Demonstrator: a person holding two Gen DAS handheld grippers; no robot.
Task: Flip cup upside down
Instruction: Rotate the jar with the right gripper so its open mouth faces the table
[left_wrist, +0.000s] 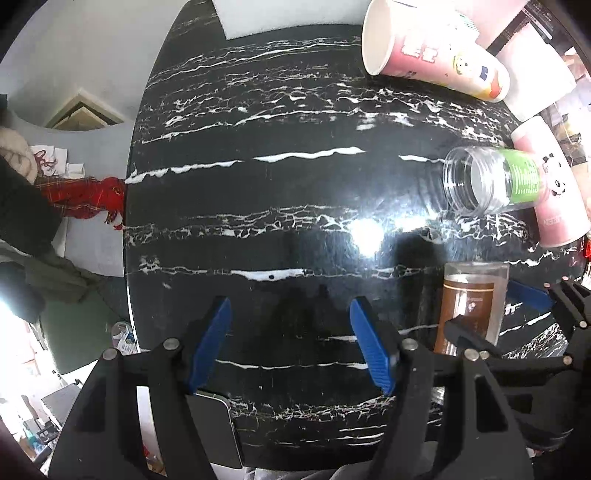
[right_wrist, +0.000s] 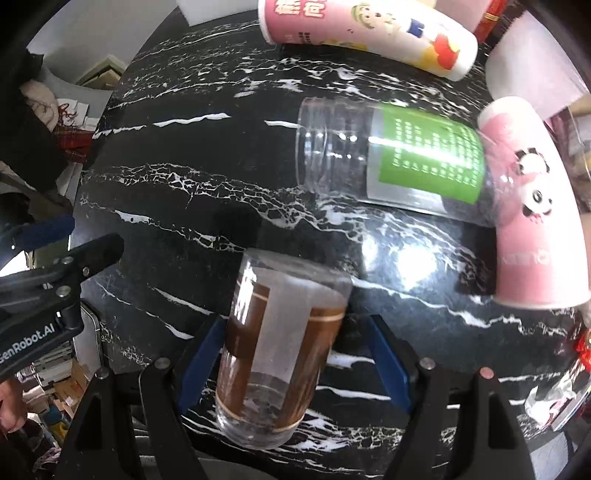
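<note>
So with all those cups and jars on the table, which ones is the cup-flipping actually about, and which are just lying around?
Part of the job:
- clear cup with the brown label, standing between the right gripper fingers
- left gripper, open and holding nothing

Just lying about:
- clear jar with the green label, on its side
- pink panda cup
- pink cartoon cup, on its side
- black marble table

black gripper (left_wrist: 291, 343) frames, blue fingers (left_wrist: 212, 339), silver screws

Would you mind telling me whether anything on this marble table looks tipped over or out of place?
Yes: three containers lie on their sides. The cartoon paper cup lies at the far edge, and the clear green-labelled jar lies with its base against the panda paper cup. Nothing looks spilled.
</note>
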